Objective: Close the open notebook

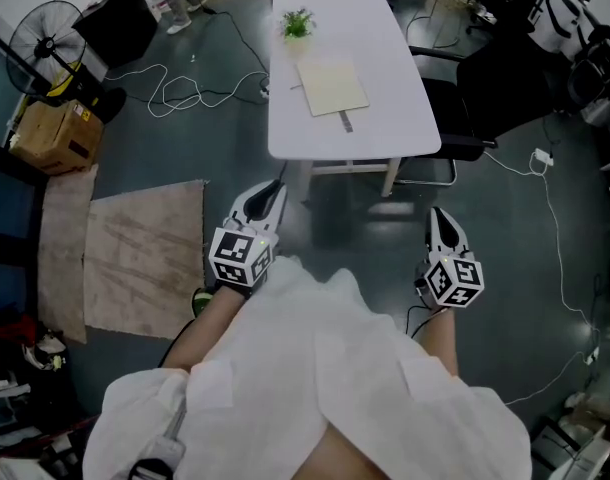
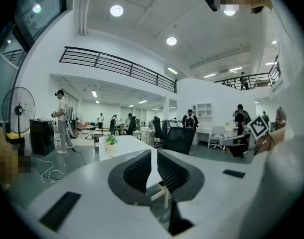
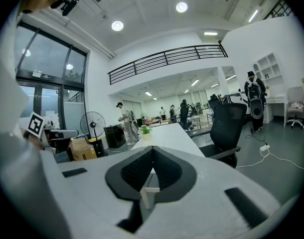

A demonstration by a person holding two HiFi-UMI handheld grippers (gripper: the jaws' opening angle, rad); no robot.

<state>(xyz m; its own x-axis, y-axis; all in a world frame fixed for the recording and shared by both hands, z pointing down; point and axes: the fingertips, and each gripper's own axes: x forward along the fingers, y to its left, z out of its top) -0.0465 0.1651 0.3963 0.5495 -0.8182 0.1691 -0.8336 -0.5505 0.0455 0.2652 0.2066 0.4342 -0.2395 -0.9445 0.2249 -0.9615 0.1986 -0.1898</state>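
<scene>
Workshop floor (image 1: pixel 225 148), seen from the head camera: I stand well back from the white bench (image 1: pixel 405 118), both tools held low at my waist. The notebook (image 1: pixel 332 86) lies flat near the middle of the bench, with a plant (image 1: pixel 297 25) beyond it. A small grey thing, perhaps a pen (image 1: pixel 346 120), sits just off its near edge. At this range I cannot make out the spine or which leaf is free.

The left gripper (image 1: pixel 277 188) carries nothing. Its fingers (image 2: pixel 139 171) stand a narrow slit apart, with the bench showing through. The right gripper (image 1: pixel 440 218) is empty too, its fingers (image 3: pixel 137 168) pressed together at the tips.

The step in hand, as I judge it, is the approach, since the notebook is not yet within reach. To do it well I would walk up to the near end square on, keeping clear of the black chair (image 1: pixel 465 98) at the right. I would stop where both tools can reach the notebook easily, then find the spine first.

One tool should slip a fingertip under the outer edge of the free cover. The other should steady the far half so the book does not skid on the smooth top. I would swing the cover over in an arc rather than push it, minding the pen and plant.
</scene>
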